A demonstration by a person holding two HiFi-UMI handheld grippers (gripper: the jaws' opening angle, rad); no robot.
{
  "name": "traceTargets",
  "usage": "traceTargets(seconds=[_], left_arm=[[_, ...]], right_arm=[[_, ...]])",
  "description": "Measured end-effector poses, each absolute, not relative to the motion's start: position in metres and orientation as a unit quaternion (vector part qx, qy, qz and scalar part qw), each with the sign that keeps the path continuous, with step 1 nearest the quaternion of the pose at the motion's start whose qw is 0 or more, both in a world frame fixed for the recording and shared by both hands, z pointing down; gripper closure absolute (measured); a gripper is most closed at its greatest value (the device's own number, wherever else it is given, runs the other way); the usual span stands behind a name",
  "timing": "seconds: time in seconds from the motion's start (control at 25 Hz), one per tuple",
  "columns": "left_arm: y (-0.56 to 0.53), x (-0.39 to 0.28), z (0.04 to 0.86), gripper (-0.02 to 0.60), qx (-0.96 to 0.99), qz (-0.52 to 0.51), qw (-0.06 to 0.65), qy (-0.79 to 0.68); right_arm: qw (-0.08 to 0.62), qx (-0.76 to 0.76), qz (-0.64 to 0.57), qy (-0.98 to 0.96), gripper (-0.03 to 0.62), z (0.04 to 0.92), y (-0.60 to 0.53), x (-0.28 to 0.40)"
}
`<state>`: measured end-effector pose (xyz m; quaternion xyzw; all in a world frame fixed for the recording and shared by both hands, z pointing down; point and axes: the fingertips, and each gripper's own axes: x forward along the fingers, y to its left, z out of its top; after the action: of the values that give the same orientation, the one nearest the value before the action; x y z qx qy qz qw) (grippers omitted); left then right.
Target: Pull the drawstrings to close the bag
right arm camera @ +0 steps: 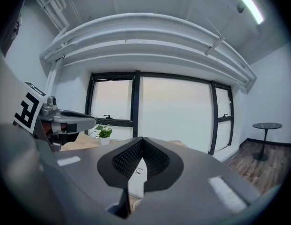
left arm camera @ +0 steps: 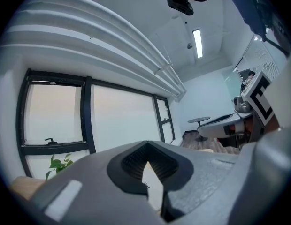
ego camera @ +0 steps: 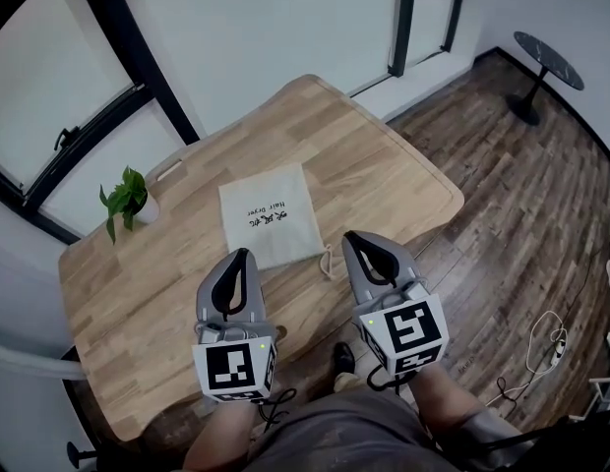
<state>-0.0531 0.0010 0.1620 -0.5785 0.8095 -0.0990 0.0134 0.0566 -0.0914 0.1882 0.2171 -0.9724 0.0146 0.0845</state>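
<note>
A white drawstring bag (ego camera: 268, 222) with black print lies flat in the middle of the wooden table (ego camera: 384, 165). Its cord (ego camera: 330, 261) curls off the near right corner. My left gripper (ego camera: 244, 254) hovers just short of the bag's near edge, jaws shut on nothing. My right gripper (ego camera: 352, 236) is beside the cord on its right, also shut and empty. In the left gripper view the shut left gripper (left arm camera: 148, 144) shows a sliver of the bag (left arm camera: 152, 184) through its gap. In the right gripper view the right gripper (right arm camera: 141, 139) frames the bag (right arm camera: 137, 176) the same way.
A small potted plant (ego camera: 128, 200) stands on the table's far left, near the window wall. A round black side table (ego camera: 548, 62) stands on the wood floor at the far right. Cables (ego camera: 551, 347) lie on the floor to my right.
</note>
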Motion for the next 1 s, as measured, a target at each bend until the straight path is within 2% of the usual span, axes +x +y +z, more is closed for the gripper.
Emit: traceTargets(seconds=[0.44,1.0], left_arm=[[-0.023,-0.072,0.153,0.581,-0.541,-0.098,0.030,0.835],[-0.010,-0.117,0.211,0.581,-0.513,-0.119,-0.027,0.850]], right_arm=[[0.076,0.178,-0.001,-0.981,0.563,0.186,-0.126,0.031],[0.136,0.165,0.028,-0.976,0.531,0.249,-0.138,-0.003]])
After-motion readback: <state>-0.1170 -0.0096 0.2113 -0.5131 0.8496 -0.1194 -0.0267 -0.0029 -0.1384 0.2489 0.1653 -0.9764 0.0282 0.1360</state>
